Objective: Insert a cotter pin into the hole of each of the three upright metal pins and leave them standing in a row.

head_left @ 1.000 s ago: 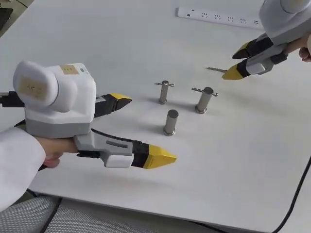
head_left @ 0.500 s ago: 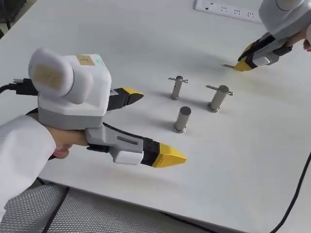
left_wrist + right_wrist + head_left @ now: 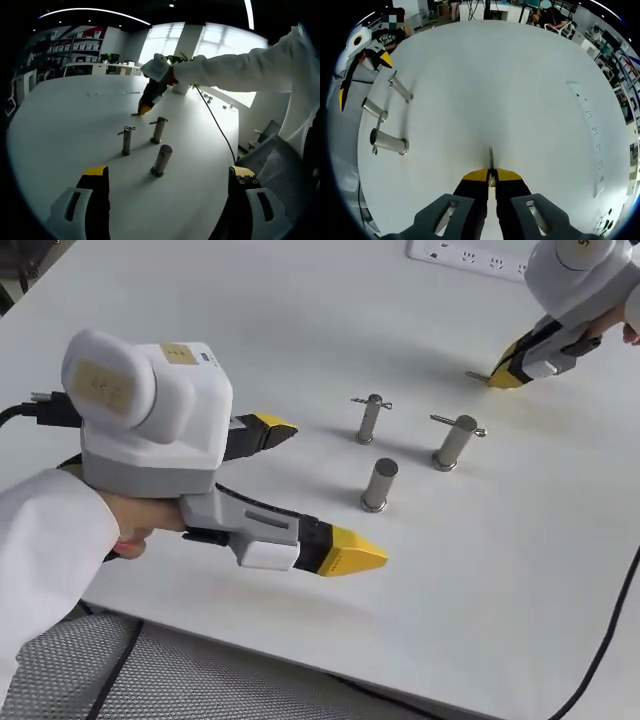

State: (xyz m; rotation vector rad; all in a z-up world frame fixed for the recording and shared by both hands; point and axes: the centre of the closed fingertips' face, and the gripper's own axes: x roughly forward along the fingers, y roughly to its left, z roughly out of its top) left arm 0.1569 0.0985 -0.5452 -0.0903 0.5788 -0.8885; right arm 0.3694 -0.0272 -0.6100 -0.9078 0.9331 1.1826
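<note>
Right gripper (image 3: 503,379) dropped to the table (image 3: 250,320) since a second ago. Its jaws, open then, were clamped on the loose cotter pin (image 3: 478,375), which stuck out ahead of the tips, low at the surface and well apart from the three upright pins. Back-left pin (image 3: 369,420) and right pin (image 3: 453,443) each carried a cotter pin through the top. Front pin (image 3: 378,485) was bare, standing near the other two. Left gripper (image 3: 340,494) hovered beside the group, jaws wide open, holding nothing.
</note>
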